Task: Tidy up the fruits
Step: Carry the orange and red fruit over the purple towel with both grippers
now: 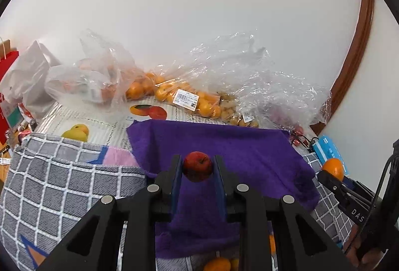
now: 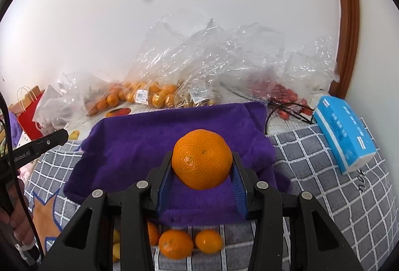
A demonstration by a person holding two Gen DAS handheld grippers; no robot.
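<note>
My left gripper (image 1: 197, 166) is shut on a small red fruit (image 1: 197, 166), held above the purple towel (image 1: 249, 153). My right gripper (image 2: 202, 161) is shut on a large orange (image 2: 202, 158), also above the purple towel (image 2: 139, 141). In the left wrist view that orange (image 1: 333, 168) and the right gripper's finger show at the right edge. Loose small oranges (image 2: 175, 243) lie on the grey checked cloth (image 2: 331, 196) just in front of the towel, below my right gripper. The left gripper's tip (image 2: 58, 135) pokes in at the left of the right wrist view.
Clear plastic bags of oranges (image 1: 194, 100), small brownish fruit (image 2: 197, 97) and red fruit (image 2: 286, 96) are piled along the white wall behind the towel. A blue tissue pack (image 2: 345, 131) lies at the right. A red paper bag (image 2: 28, 116) stands at far left.
</note>
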